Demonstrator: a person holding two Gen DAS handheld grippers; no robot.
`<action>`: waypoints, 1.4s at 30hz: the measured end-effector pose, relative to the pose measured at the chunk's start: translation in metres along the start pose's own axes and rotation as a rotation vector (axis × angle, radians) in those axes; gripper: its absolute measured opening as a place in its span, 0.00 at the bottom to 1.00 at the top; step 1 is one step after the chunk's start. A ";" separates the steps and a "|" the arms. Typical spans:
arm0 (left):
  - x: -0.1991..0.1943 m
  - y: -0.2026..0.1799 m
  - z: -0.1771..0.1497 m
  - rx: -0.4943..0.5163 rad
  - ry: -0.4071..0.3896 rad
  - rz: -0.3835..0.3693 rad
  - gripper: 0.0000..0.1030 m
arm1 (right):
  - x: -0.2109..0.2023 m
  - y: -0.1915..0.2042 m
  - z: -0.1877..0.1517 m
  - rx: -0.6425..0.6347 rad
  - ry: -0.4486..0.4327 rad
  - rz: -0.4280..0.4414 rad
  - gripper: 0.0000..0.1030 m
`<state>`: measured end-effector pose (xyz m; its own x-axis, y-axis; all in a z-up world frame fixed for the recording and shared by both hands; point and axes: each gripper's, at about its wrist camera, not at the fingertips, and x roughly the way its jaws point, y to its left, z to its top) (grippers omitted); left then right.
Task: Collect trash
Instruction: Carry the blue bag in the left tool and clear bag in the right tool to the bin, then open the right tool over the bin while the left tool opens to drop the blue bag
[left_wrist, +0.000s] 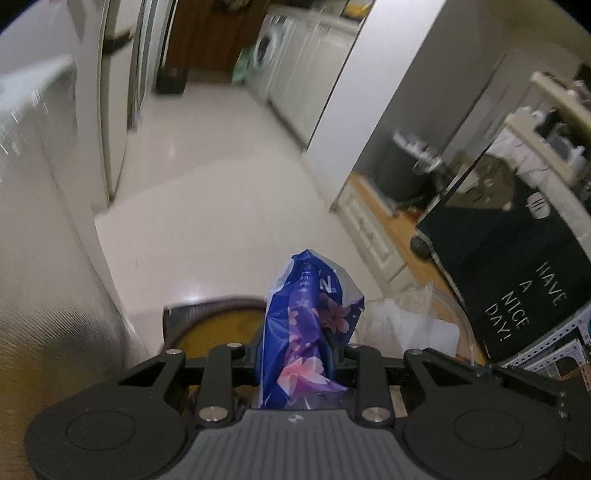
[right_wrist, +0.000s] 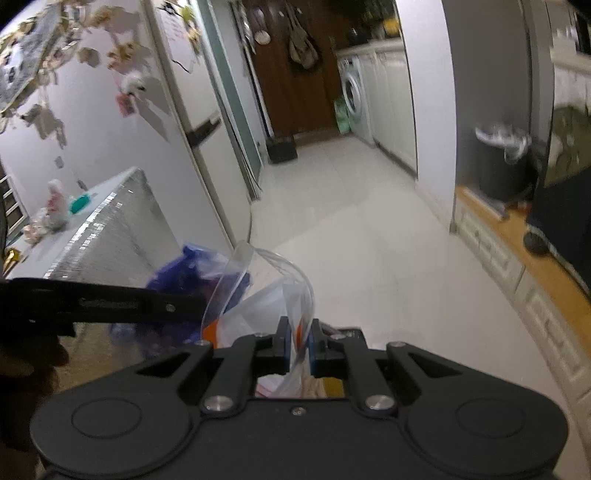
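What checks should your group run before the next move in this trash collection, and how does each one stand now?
1. Left gripper jaws shut on the blue flowered wrapper: ok.
2. Right gripper jaws shut on the clear plastic bag: ok.
3. Bag mouth open wide enough to take the wrapper: cannot tell; the plastic is blurred.
4. Wrapper near the bag: ok; in the right wrist view it sits just left of the bag.
5. White floor ahead free of obstacles: ok.
6. Wrapper already inside the bag: not ok; the left jaws hold it outside.
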<state>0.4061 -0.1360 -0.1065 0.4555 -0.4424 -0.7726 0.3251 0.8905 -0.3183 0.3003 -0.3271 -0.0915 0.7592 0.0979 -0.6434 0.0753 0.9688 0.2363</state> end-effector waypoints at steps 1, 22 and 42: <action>0.011 0.001 0.000 -0.009 0.027 0.009 0.30 | 0.008 -0.004 -0.001 0.013 0.018 0.000 0.09; 0.102 0.057 -0.034 0.022 0.327 0.239 0.31 | 0.153 -0.007 -0.030 -0.073 0.369 -0.043 0.09; 0.131 0.034 -0.054 0.230 0.480 0.201 0.31 | 0.199 0.007 -0.016 -0.153 0.421 -0.047 0.33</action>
<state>0.4319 -0.1578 -0.2485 0.1163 -0.1213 -0.9858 0.4673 0.8825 -0.0534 0.4421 -0.2973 -0.2296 0.4256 0.1068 -0.8986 -0.0172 0.9938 0.1100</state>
